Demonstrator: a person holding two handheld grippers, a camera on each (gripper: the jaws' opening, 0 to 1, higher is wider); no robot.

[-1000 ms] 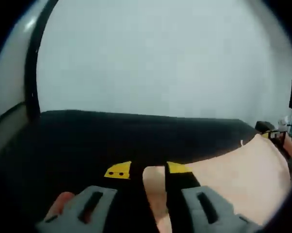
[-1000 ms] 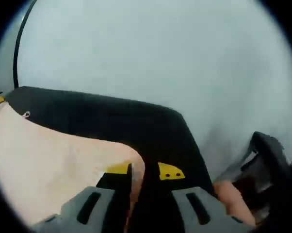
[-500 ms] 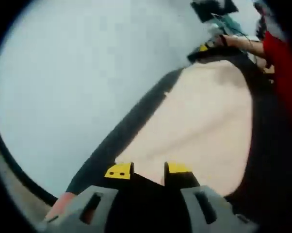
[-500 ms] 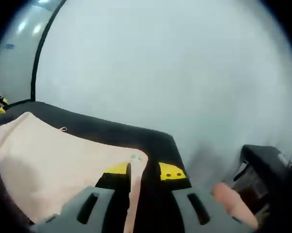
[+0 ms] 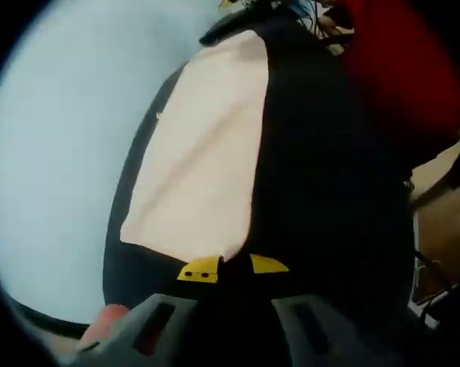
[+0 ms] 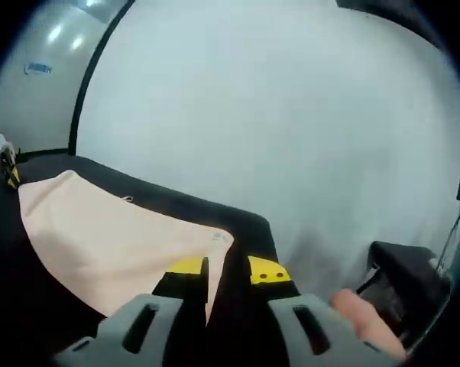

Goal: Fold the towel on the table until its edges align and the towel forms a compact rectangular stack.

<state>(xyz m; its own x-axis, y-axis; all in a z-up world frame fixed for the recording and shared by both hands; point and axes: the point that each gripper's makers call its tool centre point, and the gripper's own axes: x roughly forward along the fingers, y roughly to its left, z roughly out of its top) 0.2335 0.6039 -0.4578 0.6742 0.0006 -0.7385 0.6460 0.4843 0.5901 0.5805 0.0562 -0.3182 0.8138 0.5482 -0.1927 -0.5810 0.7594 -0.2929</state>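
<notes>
In the left gripper view the left claw sits at the near corner of the towel, its yellow tips close together with the cloth's corner between or just behind them; it looks narrow and pinched on that corner, though the dark gap makes this hard to be sure of. The towel lies spread on the black surface, running away toward the top of the picture. A red sleeve shows at the upper right. The risk here, as I judge it, is a thin grip: if only the very tip of the corner is caught, it could slip out as the corner is carried over, and the fold would land skewed.

In the right gripper view the right claw has narrow jaws with the towel's edge running between the yellow tips, so it appears to be holding that corner. A finger shows at the lower right. If the two claws move unevenly, the edges will not line up, and a strong pull could drag the cloth toward the surface's edge.

Count: one towel, two claws, one surface
</notes>
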